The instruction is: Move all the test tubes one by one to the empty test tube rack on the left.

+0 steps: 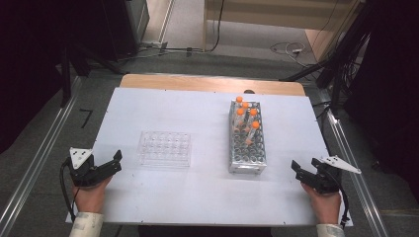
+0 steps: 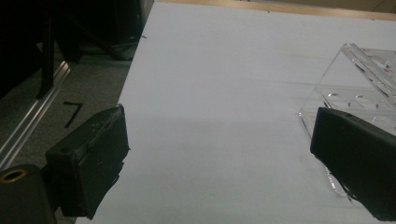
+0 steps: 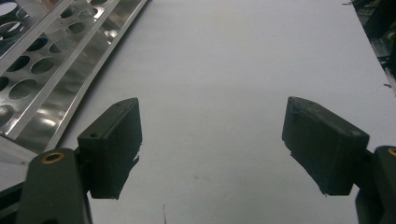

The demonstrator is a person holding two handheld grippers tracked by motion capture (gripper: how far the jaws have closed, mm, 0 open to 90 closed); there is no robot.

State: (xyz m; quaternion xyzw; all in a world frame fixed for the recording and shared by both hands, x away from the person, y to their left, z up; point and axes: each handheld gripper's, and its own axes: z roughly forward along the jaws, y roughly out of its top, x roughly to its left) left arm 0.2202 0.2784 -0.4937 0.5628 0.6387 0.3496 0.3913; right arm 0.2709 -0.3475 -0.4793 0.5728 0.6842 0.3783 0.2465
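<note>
Black fingers of my left gripper (image 1: 117,162) sit spread wide and empty at the lower left of the high view, resting low over the white bench (image 1: 207,192). My right gripper (image 1: 296,170), at the lower right, is likewise released, nothing between its fingers. Just ahead of my left one lies the clear well plate (image 1: 165,148), left of centre; in the left gripper view its near corner (image 2: 327,100) sits right behind my right-hand finger. Farther up and right of centre stands the metal tube rack (image 1: 247,140), its orange-capped tubes (image 1: 248,118) upright in the far rows; its perforated edge (image 3: 51,70) fills the upper left of the right gripper view.

My worry: the plate is slick and light, so a finger nudging its corner would likely skate it across the bench. Reaching over the rack's empty near rows, I could clip a neighbouring tube and tilt it.
</note>
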